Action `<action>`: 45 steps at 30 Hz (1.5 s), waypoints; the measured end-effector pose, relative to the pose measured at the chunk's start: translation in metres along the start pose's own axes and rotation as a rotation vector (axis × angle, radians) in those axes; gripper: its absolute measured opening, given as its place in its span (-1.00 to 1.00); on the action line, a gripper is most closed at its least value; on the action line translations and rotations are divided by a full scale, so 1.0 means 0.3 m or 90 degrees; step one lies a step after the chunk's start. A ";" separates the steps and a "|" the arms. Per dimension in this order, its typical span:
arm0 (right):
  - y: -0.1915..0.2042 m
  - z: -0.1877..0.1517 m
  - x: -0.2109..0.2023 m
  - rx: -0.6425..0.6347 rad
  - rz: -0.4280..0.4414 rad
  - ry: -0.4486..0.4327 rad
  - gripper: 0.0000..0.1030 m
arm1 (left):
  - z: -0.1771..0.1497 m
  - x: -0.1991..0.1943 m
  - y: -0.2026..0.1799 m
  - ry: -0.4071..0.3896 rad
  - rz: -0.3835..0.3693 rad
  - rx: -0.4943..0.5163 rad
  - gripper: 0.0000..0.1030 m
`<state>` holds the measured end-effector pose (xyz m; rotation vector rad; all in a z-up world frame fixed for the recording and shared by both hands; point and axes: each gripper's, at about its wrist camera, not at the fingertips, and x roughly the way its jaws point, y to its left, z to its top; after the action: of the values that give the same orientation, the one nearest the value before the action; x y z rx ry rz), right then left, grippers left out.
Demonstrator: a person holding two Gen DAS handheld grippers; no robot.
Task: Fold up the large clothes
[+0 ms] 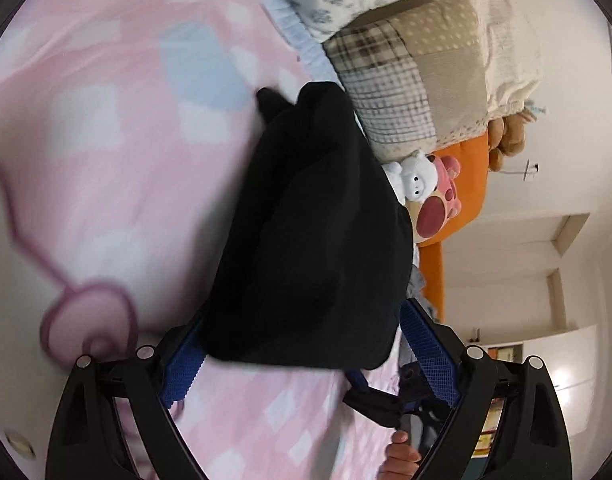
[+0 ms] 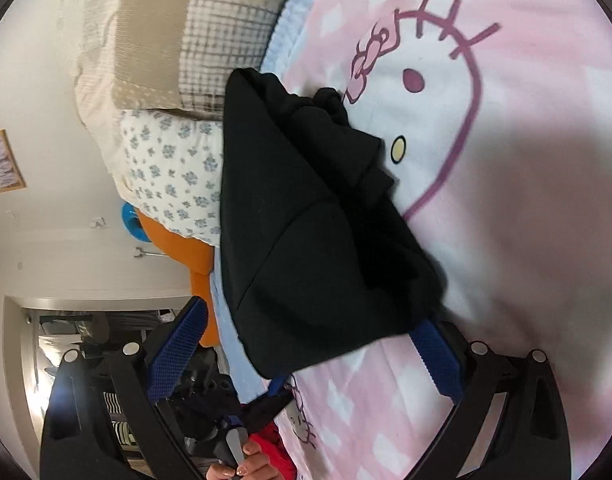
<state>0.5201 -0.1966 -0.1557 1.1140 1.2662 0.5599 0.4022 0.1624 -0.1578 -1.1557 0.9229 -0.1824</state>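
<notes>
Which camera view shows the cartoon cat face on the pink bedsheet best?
The right wrist view: the cat face shows bow, eye, nose and whiskers beside the black garment. The left wrist view shows only a blurred purple outline.

No words, numbers or brand names can be read in either view. The only sign-like mark is a printed cartoon cat face [image 2: 421, 120] with a bow, whiskers and a yellow nose, on the pink bedspread [image 2: 525, 240] in the upper right of the right wrist view; a smaller copy of it [image 2: 302, 416] sits at the lower middle of that view. A framed picture [image 2: 0, 164] hangs on the wall at the left edge, but whatever is on it is too blurred to read. Coloured packages or books [image 1: 491, 428] at the lower right of the left wrist view show no legible lettering.
</notes>
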 end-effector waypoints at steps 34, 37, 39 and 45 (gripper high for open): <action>0.102 0.234 0.147 -0.085 -0.115 0.151 0.93 | 0.193 0.221 -0.088 0.142 0.024 0.096 0.82; 0.130 0.256 0.213 -0.115 -0.117 0.239 0.93 | 0.214 0.235 -0.085 0.165 0.016 0.084 0.88; 0.140 0.247 0.244 -0.143 -0.130 0.265 0.93 | 0.219 0.244 -0.087 0.179 0.008 0.081 0.94; 0.192 0.180 0.259 -0.233 -0.164 0.253 0.35 | 0.201 0.271 -0.124 0.188 0.059 0.114 0.67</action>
<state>0.6047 -0.1259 -0.1449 0.5378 1.5434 0.8042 0.5081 0.1429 -0.1638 -0.9327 1.1925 -0.3601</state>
